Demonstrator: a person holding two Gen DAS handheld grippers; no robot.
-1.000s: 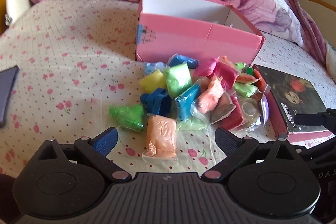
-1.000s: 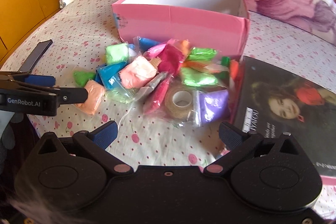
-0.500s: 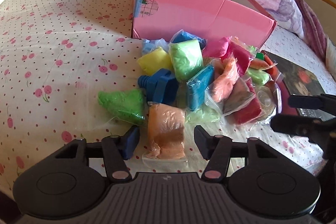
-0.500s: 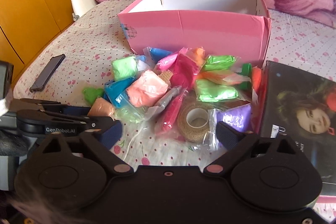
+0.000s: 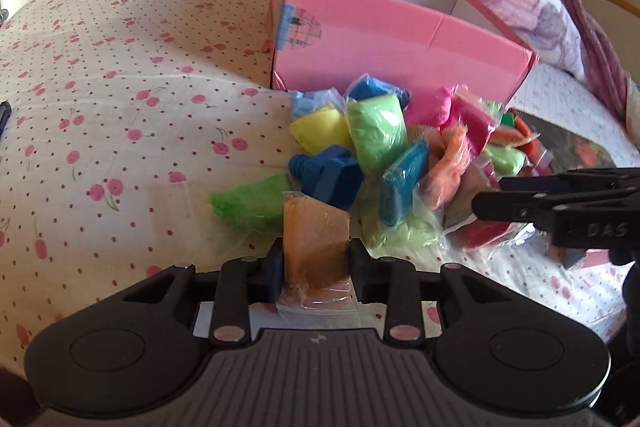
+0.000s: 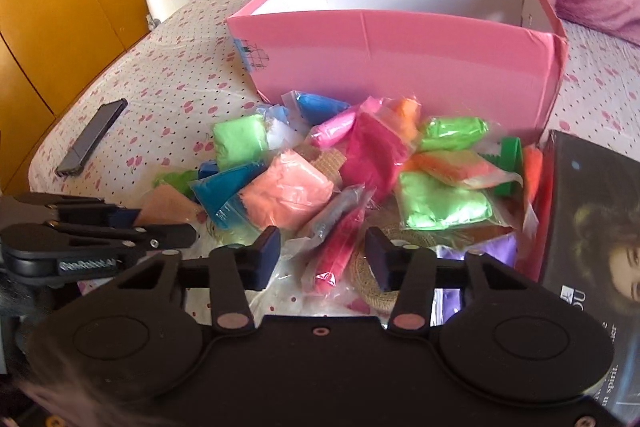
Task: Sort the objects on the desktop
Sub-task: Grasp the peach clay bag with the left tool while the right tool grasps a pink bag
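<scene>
Left tool [image 5: 316,269]: fingers closed in on the orange packet [image 5: 314,243], one pad against each side. The packet stands between them with its long axis running straight ahead, away from the camera, and its near end pokes back past the pads. It appears to sit slightly off the bedspread [image 5: 120,131], though that cannot be told for sure.

Right tool [image 6: 322,259]: jaws partly apart, holding nothing. A red packet [image 6: 338,251] lies on the bed between and just beyond the fingertips, long axis roughly along the fingers. A roll of tape [image 6: 376,279] sits just beside the right finger, partly hidden by it.

Beyond both tools: a heap of coloured packets [image 5: 376,135] with a blue plastic bolt [image 5: 324,173] at its near edge and a green packet [image 5: 252,203] just left of the orange one. A book [image 6: 592,227] lies at the right of the heap. A dark phone [image 6: 92,137] lies well apart to the left.

Key relation: the pink box [image 5: 396,43] stands directly behind the heap, open side up, straight ahead of the left tool and slightly to the right. Judged from this, the orange packet has to rise over the heap and the near wall before being let go. The left hand already has its load; the right is nearer the red packet.
</scene>
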